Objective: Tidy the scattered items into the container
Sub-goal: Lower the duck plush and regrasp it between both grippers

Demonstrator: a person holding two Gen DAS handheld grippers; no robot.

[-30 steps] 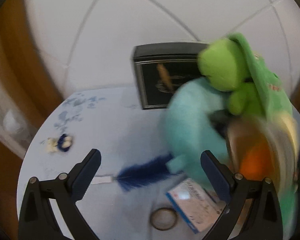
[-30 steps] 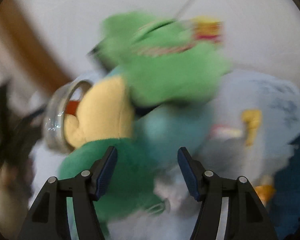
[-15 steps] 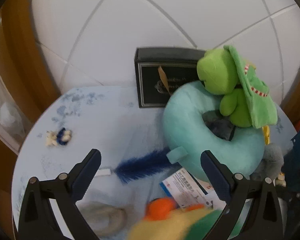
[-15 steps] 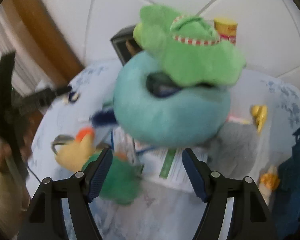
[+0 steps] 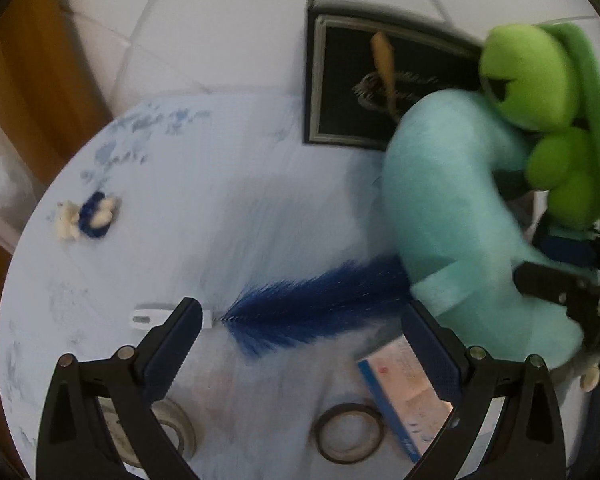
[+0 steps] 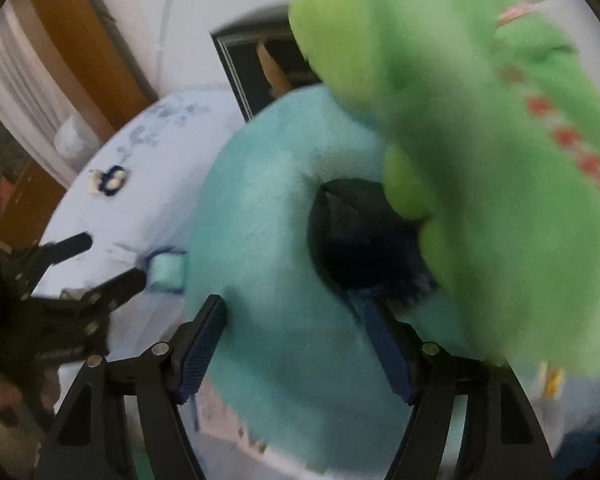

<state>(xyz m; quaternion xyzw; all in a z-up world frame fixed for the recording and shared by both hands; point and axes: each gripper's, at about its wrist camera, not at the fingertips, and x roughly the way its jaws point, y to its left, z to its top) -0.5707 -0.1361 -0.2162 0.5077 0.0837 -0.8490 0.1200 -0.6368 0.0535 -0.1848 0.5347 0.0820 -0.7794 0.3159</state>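
A small white-and-blue plush [image 5: 86, 218] lies alone at the far left of the round pale-blue counter [image 5: 188, 208], and the left gripper [image 5: 300, 344], jaws spread and empty, has dropped closer to the blue feather duster [image 5: 320, 304] at centre. Two tape rings [image 5: 350, 432] sit at the near edge beside a blue-and-white card packet [image 5: 404, 392]. To the right, the teal ring cushion [image 5: 452, 232] with the green frog plush [image 5: 540, 92] leaning on it now fills far more of both views than a second ago. The right gripper [image 6: 296, 344] has swung in from the open counter and straddles the cushion's near rim, one jaw outside and one in the dark centre hole; its jaws are opening, the rim between them, though blur hides whether the pads press on it. The orange-beaked plush seen half a second ago is out of view. No container can be made out, so the tidying looks barely begun and the cushion the likely next pick. A dark framed plaque [image 5: 364, 80] leans on the white panelled wall behind; wood trim and pale curtain edge the left.
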